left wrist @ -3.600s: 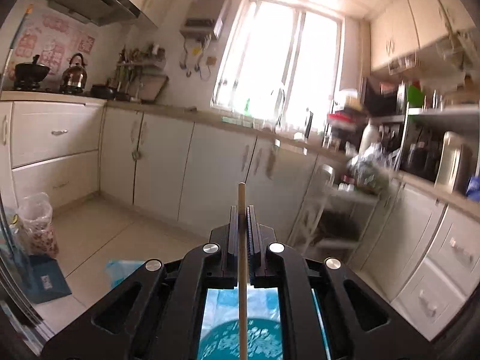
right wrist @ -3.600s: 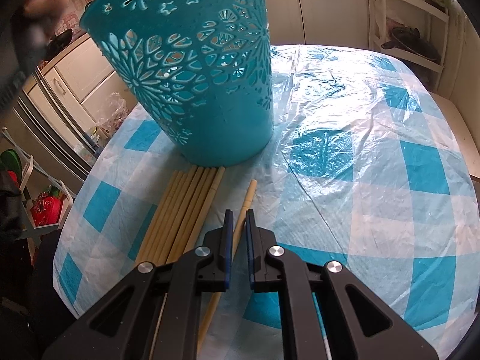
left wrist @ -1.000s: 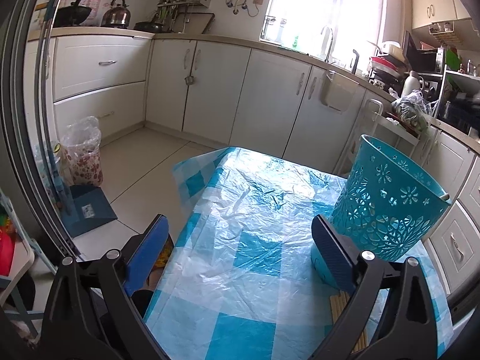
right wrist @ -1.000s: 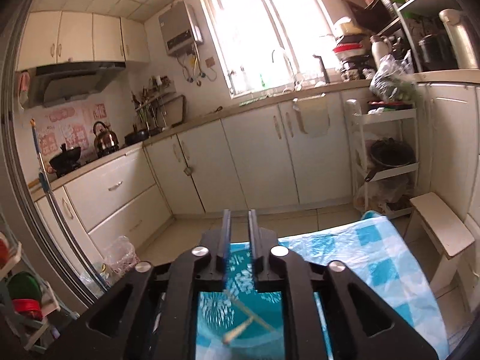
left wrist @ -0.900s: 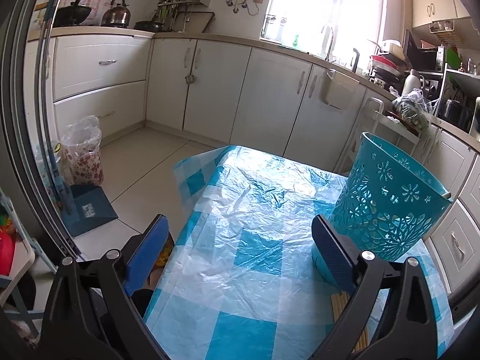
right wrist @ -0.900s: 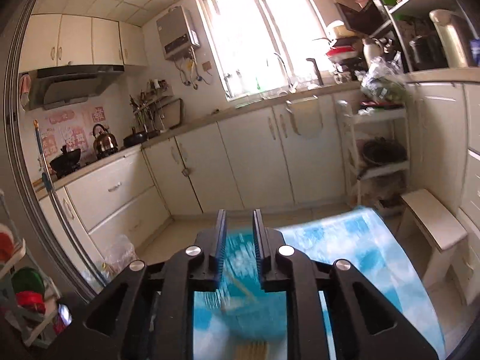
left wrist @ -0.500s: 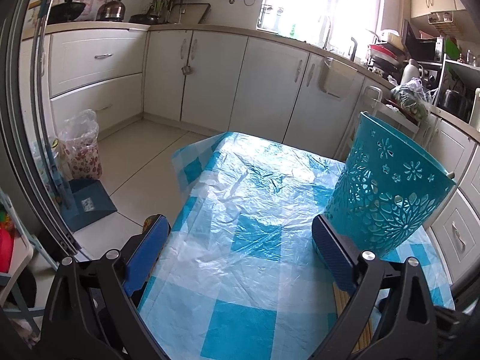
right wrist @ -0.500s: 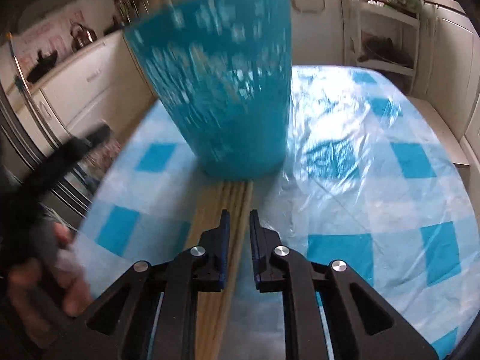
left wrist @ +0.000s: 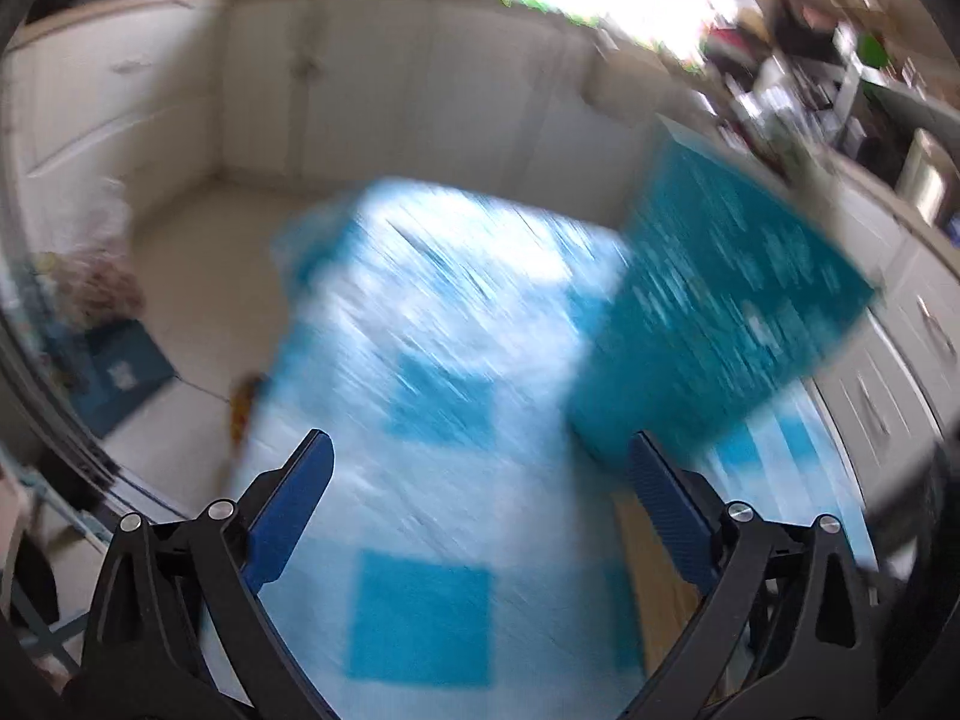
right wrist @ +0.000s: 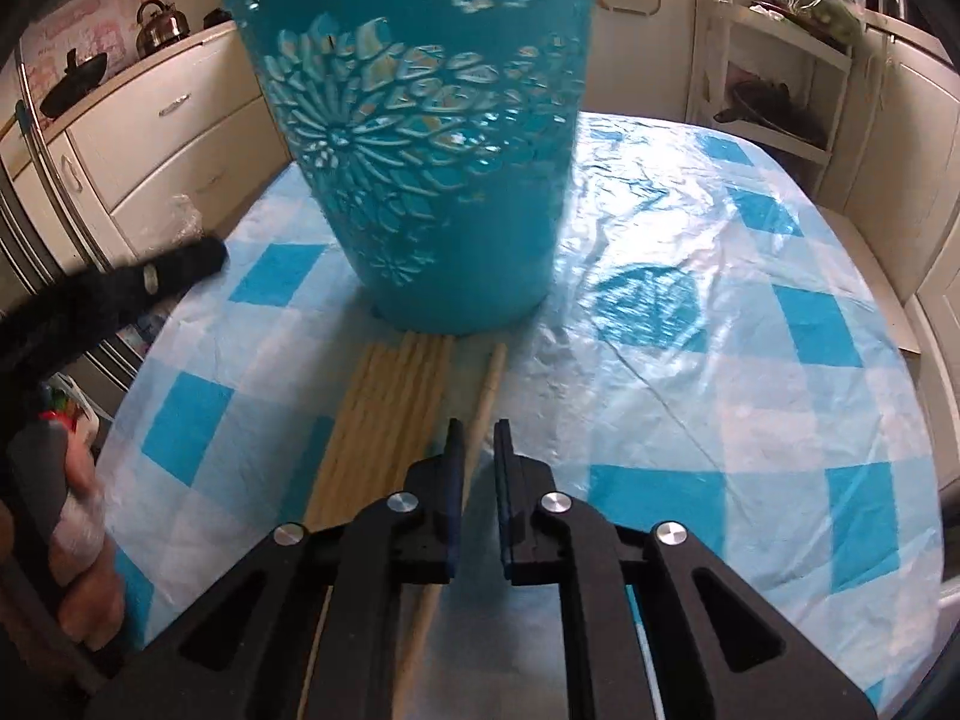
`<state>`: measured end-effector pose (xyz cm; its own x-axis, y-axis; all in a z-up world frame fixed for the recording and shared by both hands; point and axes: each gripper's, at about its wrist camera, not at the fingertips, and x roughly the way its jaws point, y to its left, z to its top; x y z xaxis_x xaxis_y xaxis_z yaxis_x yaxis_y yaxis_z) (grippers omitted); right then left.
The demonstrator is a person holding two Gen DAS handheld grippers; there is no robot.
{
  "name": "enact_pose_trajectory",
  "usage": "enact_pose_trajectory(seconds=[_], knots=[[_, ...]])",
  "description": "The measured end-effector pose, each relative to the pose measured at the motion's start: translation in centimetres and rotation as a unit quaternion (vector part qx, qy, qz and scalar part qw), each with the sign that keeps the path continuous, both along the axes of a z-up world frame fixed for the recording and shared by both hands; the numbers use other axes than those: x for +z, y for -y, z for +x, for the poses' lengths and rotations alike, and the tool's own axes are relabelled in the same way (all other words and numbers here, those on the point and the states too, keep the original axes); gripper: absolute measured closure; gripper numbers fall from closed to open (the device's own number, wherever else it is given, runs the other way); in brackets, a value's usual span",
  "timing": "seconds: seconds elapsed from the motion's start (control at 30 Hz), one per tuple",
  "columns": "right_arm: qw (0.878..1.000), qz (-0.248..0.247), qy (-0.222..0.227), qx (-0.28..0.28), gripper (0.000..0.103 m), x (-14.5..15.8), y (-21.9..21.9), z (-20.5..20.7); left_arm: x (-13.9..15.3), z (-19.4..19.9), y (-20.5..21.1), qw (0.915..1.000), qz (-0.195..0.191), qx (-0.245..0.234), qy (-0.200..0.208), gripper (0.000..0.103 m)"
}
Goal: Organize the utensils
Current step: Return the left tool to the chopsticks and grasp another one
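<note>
Checked tablecloth [right wrist: 690, 372] is seen beneath a teal basket [right wrist: 420, 138] and chopsticks [right wrist: 384, 414]; the right gripper [right wrist: 477, 438] is nearly closed, gripping nothing, the left gripper [left wrist: 477, 468] spread wide.

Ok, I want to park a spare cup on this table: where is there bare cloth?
Bare cloth lies right of the teal basket and the lone chopstick, out to the table edge. Another bare strip lies left of the chopstick bundle. Crowded: directly before the basket, where the right tongs hover.
</note>
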<state>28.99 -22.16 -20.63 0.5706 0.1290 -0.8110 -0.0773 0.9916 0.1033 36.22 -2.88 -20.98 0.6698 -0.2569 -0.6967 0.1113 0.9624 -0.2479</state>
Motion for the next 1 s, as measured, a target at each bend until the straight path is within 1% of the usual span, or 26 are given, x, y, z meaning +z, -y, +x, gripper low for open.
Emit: enact_pose_trajectory(seconds=[0.07, 0.13, 0.2, 0.3, 0.47, 0.6, 0.67, 0.77, 0.9, 1.0], knots=[[1.0, 0.009, -0.003, -0.013, 0.094, -0.1, 1.3, -0.5, -0.3, -0.6, 1.4, 0.9991, 0.013, -0.033, -0.022, 0.009], [0.999, 0.03, -0.003, -0.024, 0.094, -0.2, 2.4, -0.9, -0.6, -1.2, 2.6, 0.998, 0.034, -0.047, -0.025, 0.009], [0.999, 0.045, -0.003, -0.028, 0.094, -0.4, 2.9, -1.0, -0.9, -1.4, 3.6, 0.9966, 0.06, -0.048, -0.027, 0.009], [0.998, 0.055, -0.002, -0.021, 0.094, -0.7, 2.9, -1.3, -1.7, -1.2, 4.4, 0.9946, 0.082, -0.044, -0.045, 0.01], [0.997, 0.073, 0.001, -0.016, 0.094, -1.0, 3.5, -1.7, -2.7, -1.2, 5.5, 0.989, 0.128, -0.042, -0.06, 0.015], [0.996, 0.085, 0.002, -0.015, 0.094, -1.0, 4.0, -2.2, -2.8, -1.4, 5.9, 0.9889, 0.125, -0.046, -0.065, 0.015], [0.996, 0.09, 0.002, -0.014, 0.094, -1.0, 4.1, -2.4, -2.7, -1.5, 6.2, 0.9882, 0.131, -0.046, -0.064, 0.015], [0.995, 0.096, 0.002, -0.014, 0.094, -0.9, 4.3, -2.4, -2.8, -1.5, 6.7, 0.9853, 0.151, -0.041, -0.069, 0.017], [0.995, 0.099, 0.001, -0.013, 0.094, -0.8, 4.3, -2.4, -2.8, -1.4, 7.0, 0.9831, 0.167, -0.035, -0.065, 0.017], [0.995, 0.097, 0.003, -0.014, 0.094, -0.8, 4.4, -2.3, -2.6, -1.0, 7.2, 0.9834, 0.165, -0.035, -0.067, 0.021]])
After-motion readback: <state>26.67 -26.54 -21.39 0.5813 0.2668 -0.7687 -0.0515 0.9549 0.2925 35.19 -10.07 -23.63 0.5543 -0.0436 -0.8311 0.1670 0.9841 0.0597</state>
